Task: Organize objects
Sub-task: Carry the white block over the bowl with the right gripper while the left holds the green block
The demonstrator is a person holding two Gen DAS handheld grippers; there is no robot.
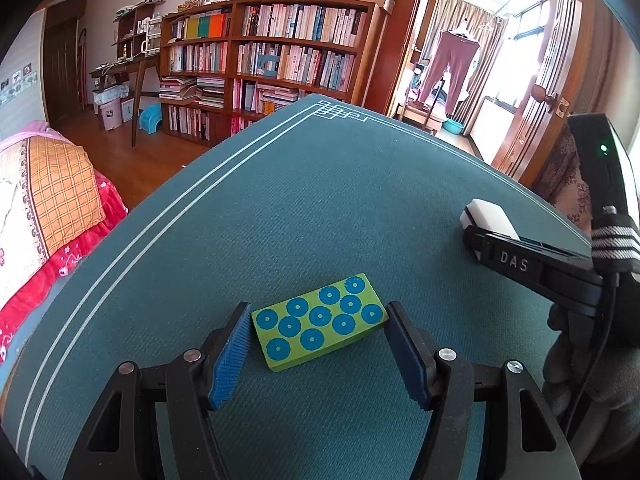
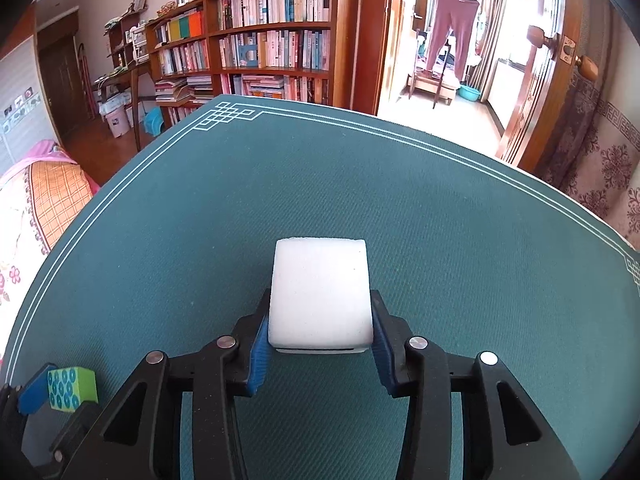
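A green block (image 1: 320, 322) printed with blue rings is seen lying flat on the teal counter (image 1: 320, 200), set between the blue pads of the left tongs (image 1: 318, 344). The left pad (image 1: 230, 354) is pressed against the block's near left corner and the right pad (image 1: 408, 350) against its right end, so the block is gripped across its length while it rests on the mat. In the right wrist view a white foam block (image 2: 320, 296) is clamped between the blue pads of the right tongs (image 2: 320, 344); both pads are laid flat against its sides, and its near lower edge is seen just off the mat. The same foam block (image 1: 490, 218) is visible at the right of the left wrist view, projecting beyond the black finger marked DAS, far and to the right of the green block and well apart from it. A gloved hand (image 1: 580, 380) is seen behind that finger at the right edge. In the right wrist view the green block (image 2: 72, 388) appears at the near left corner, beside a blue pad of the left tongs. White double border lines are printed along the counter's edges. A bookshelf (image 2: 256, 40) stands beyond the far edge, and a quilted bed (image 1: 44, 208) lies to the left.
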